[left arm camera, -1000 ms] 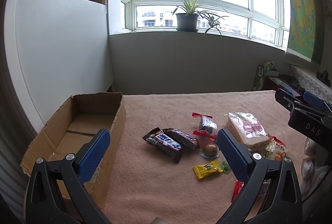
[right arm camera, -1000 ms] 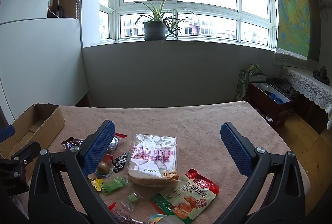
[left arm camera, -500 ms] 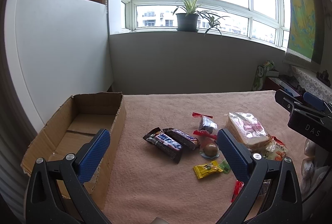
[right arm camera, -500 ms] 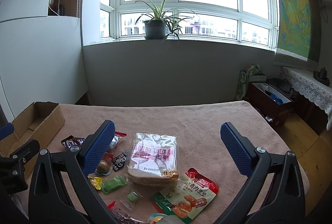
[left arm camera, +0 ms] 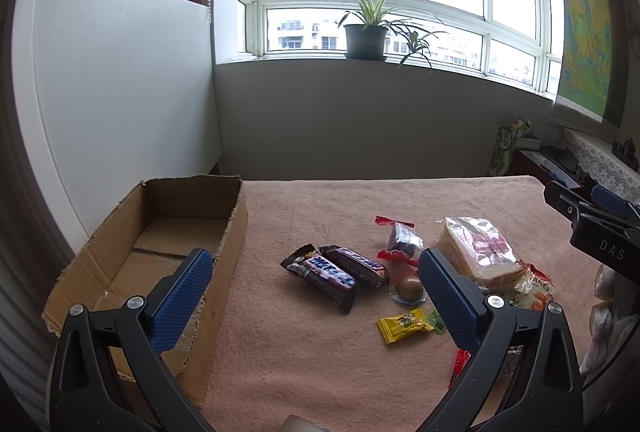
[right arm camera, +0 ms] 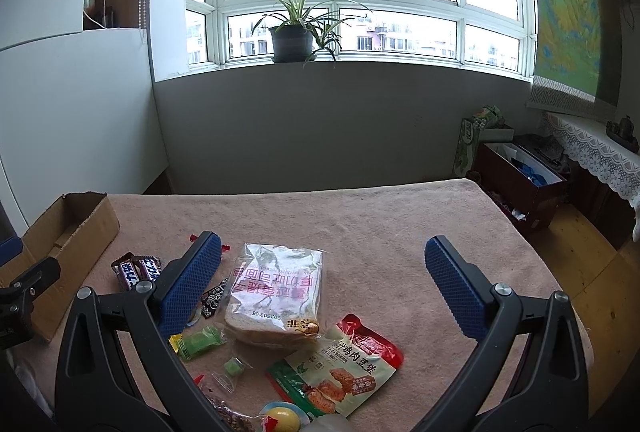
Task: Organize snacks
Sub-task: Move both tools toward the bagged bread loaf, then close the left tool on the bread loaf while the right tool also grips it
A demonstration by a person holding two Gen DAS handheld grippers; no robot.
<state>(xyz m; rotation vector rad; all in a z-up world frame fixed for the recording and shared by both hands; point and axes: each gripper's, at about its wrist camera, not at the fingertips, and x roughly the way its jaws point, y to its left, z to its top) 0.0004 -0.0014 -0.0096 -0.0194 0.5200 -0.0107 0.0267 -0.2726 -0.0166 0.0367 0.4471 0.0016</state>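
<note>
Left gripper [left arm camera: 316,280] spread wide, nothing between its blue-padded fingers [left arm camera: 182,296], held level and pointing forward. Right gripper [right arm camera: 320,278] likewise wide apart and empty, fingers [right arm camera: 454,282] level and pointing forward. Right gripper's tip shows at the far right edge of the left wrist view.

Ahead of my left gripper [left arm camera: 314,278] two dark chocolate bars [left arm camera: 334,270] lie flat, side by side. The open cardboard box [left arm camera: 168,228] sits to its left. I see bagged bread [right arm camera: 274,292] between my right gripper's [right arm camera: 322,274] fingers.
</note>
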